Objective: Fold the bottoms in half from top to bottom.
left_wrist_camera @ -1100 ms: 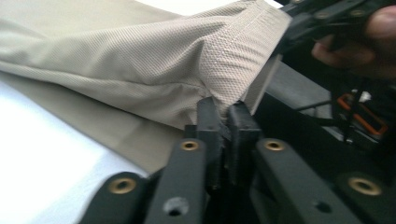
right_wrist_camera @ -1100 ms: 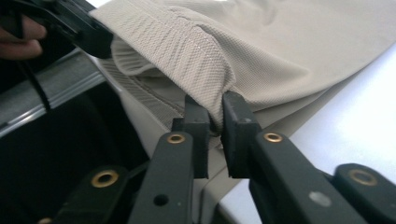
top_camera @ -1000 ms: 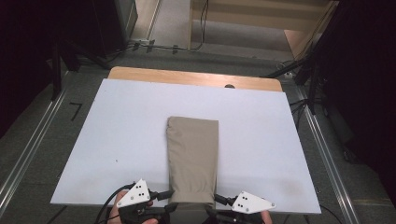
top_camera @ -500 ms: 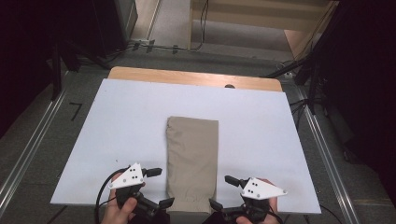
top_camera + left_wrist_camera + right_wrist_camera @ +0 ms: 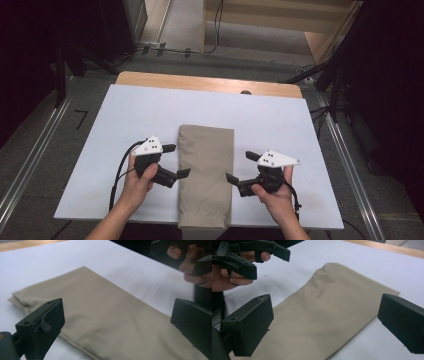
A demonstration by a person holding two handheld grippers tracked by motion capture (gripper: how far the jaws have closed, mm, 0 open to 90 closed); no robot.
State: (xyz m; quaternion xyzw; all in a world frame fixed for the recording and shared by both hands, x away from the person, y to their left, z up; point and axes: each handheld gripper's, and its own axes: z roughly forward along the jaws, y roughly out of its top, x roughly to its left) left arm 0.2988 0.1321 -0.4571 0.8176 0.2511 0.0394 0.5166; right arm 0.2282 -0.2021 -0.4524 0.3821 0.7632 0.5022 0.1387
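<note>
A folded tan cloth point(image 5: 206, 170) lies flat in a long rectangle on the white tabletop point(image 5: 125, 115), its near end at the table's front edge. My left gripper point(image 5: 176, 161) is just off the cloth's left side and points at it. My right gripper point(image 5: 240, 167) faces it from the right side. Both have just been opening and stand open, with nothing pinched. In the left gripper view the cloth point(image 5: 107, 315) lies beyond the wide-apart jaws, with the other hand point(image 5: 192, 267) behind it. In the right gripper view the cloth point(image 5: 329, 315) lies ahead, with the left gripper point(image 5: 249, 257) at top left.
A wooden strip point(image 5: 200, 82) runs along the table's far edge. Metal rails point(image 5: 30, 160) flank the table on the floor, and cables and dark stands sit beyond the far side. Bare white surface lies left, right and beyond the cloth.
Both grippers have moved from the cloth's near end, away from the person, to the cloth's middle and a little outward. Their jaws have spread wide. The cloth has not shifted.
</note>
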